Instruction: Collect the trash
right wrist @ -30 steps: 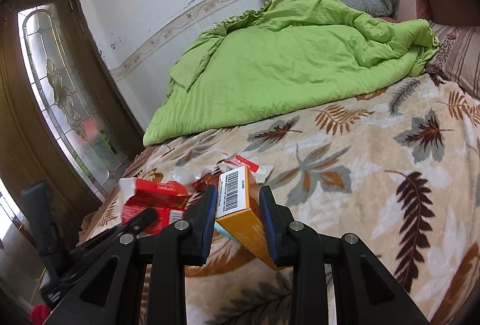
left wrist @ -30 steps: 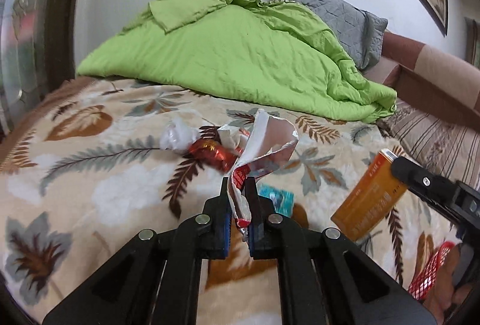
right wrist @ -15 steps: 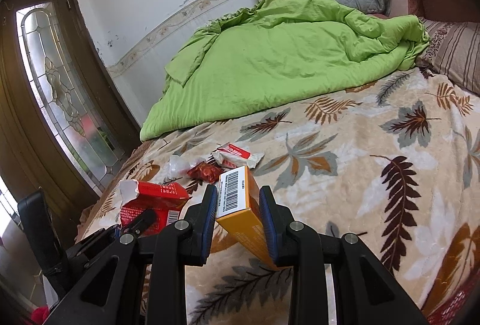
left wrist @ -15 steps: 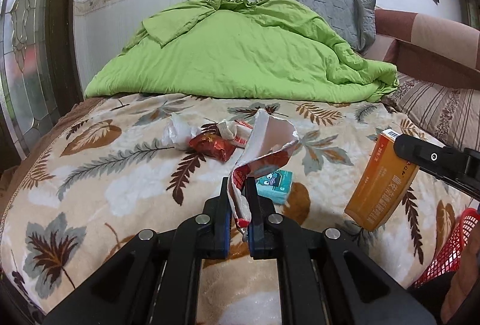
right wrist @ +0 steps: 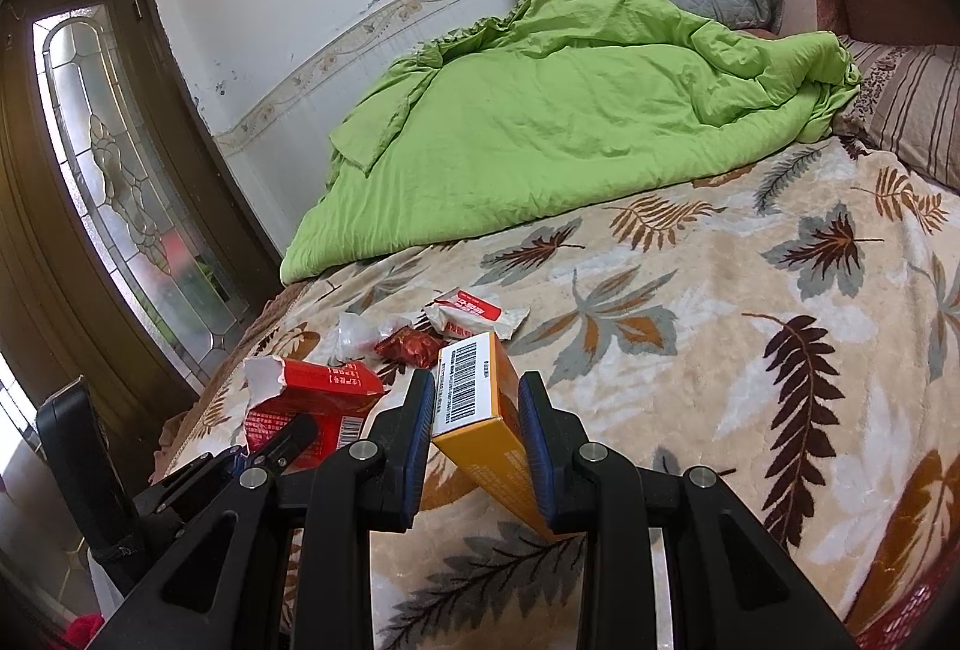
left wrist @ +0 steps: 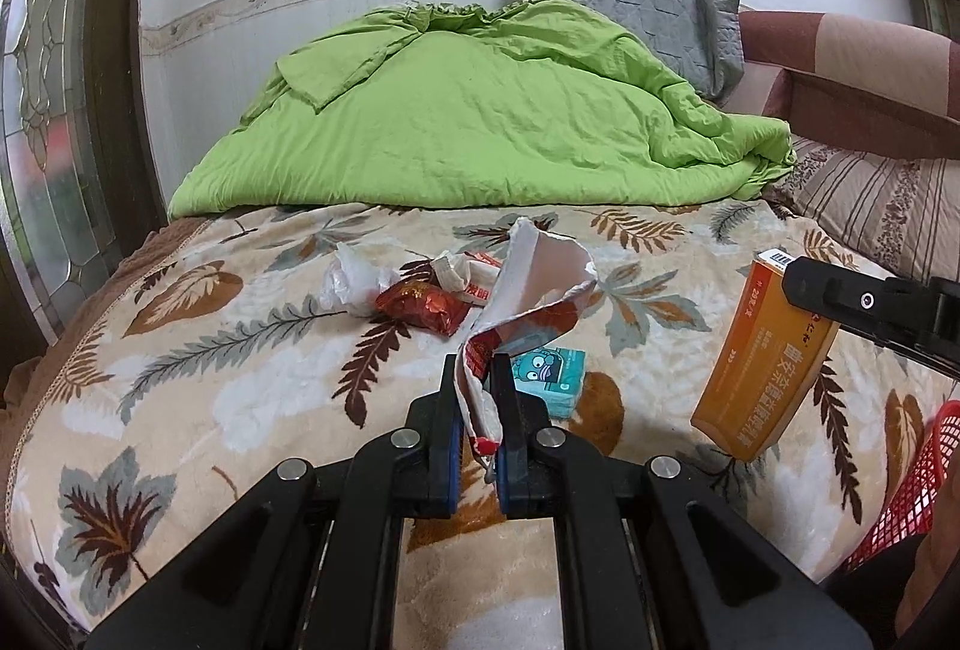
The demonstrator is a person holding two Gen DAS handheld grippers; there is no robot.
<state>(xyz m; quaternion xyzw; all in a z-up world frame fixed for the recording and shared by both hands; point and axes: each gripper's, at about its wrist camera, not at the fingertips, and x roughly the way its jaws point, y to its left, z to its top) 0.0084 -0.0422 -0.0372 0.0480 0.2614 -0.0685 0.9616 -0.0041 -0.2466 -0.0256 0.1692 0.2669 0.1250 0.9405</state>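
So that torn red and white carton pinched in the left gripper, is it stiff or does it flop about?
Probably floppy: the torn red and white carton is squashed flat between the left gripper fingers and curls open above them. Likely light, since a narrow pinch holds it up. Its ragged white edge looks apt to tear further if tugged.

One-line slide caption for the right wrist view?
Right gripper clamps an orange carton above a leaf-print blanket; wrappers remain behind.

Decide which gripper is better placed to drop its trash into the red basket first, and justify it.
Right, probably. The right gripper holds the orange box beside the red basket; the left gripper, holding the torn red packet, is farther away.
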